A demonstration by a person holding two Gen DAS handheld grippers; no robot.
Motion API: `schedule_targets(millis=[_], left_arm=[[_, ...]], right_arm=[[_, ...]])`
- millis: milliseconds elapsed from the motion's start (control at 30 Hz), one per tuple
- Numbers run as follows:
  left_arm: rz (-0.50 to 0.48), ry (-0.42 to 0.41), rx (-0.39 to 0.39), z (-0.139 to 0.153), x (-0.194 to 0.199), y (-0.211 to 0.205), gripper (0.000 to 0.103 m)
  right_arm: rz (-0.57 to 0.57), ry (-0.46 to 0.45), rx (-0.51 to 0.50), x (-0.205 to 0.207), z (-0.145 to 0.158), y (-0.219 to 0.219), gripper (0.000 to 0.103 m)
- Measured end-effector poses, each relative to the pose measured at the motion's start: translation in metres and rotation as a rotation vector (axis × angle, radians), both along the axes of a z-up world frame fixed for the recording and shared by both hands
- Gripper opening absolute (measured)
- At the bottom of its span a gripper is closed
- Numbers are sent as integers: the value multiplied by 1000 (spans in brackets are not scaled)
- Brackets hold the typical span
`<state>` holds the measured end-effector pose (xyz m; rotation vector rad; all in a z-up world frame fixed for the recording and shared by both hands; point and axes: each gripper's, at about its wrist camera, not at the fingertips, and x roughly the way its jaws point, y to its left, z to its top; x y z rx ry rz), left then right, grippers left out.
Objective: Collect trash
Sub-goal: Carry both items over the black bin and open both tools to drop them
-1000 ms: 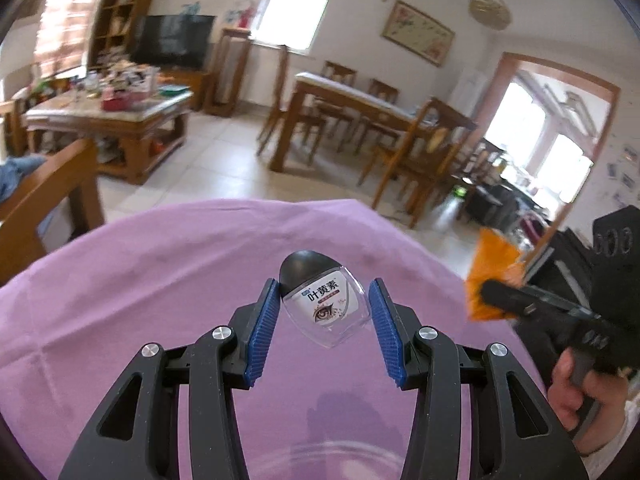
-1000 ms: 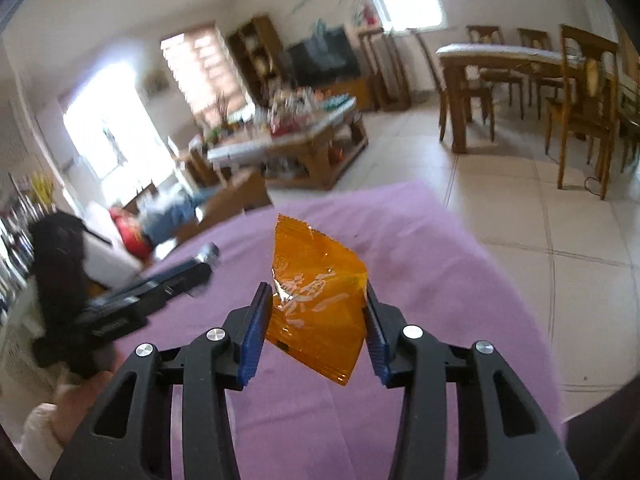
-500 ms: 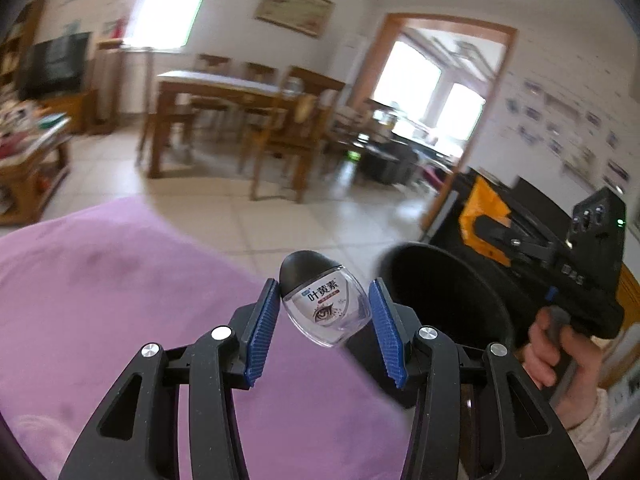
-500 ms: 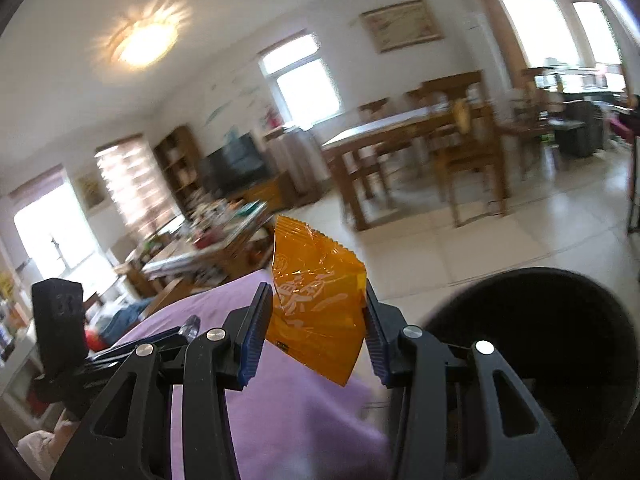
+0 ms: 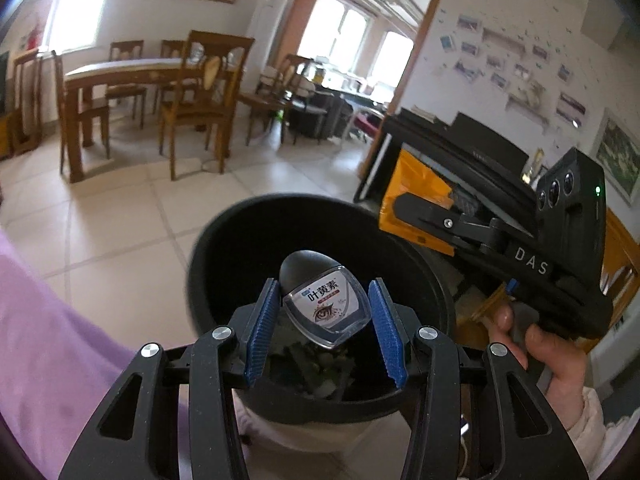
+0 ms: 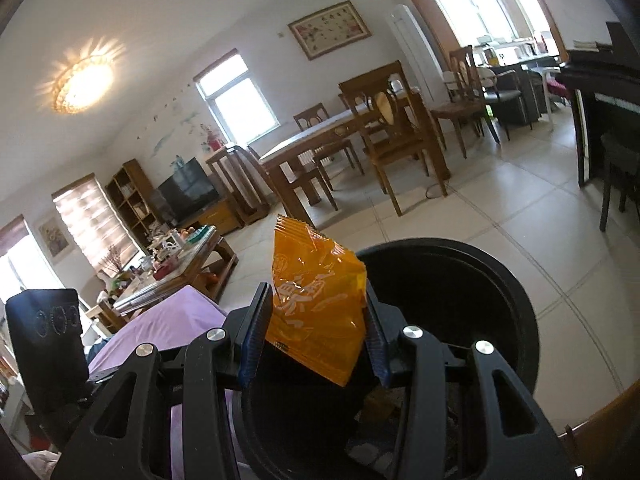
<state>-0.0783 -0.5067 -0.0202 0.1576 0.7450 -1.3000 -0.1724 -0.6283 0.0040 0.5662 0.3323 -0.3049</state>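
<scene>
- Tiled floor and the black bin (image 5: 224,240) now fill the ground under my tongs, where purple cloth (image 5: 48,340) lay a second ago; both pieces look ready to drop
- left gripper (image 5: 325,334) clamped on the eye-drop bottle (image 5: 324,308), held over the bin mouth; long axis runs up-left, dark cap away from me
- right gripper (image 6: 316,336) clamped on the orange wrapper (image 6: 316,304); crimped end up, beside the bin's near rim; dining table (image 6: 320,136) far behind
</scene>
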Motion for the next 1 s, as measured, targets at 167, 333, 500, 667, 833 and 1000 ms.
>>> schedule_targets(millis=[167, 333, 500, 667, 833, 1000], left_arm=[[-18, -5, 31, -12, -4, -21, 47], [-28, -37, 71, -14, -5, -30, 85], [-17, -127, 45, -3, -17, -23, 98], [-15, -159, 32, 9, -23, -8, 98], [-6, -164, 8, 23, -24, 11, 98], [8, -181, -35, 40, -27, 41, 98]], right_arm=[[-3, 0, 20, -5, -7, -9, 43], [13, -5, 61, -10, -11, -16, 74], [-1, -24, 51, -14, -6, -20, 98], [4, -23, 56, -16, -2, -15, 98], [10, -16, 48, -16, 0, -14, 98], [21, -4, 39, -15, 5, -4, 98]])
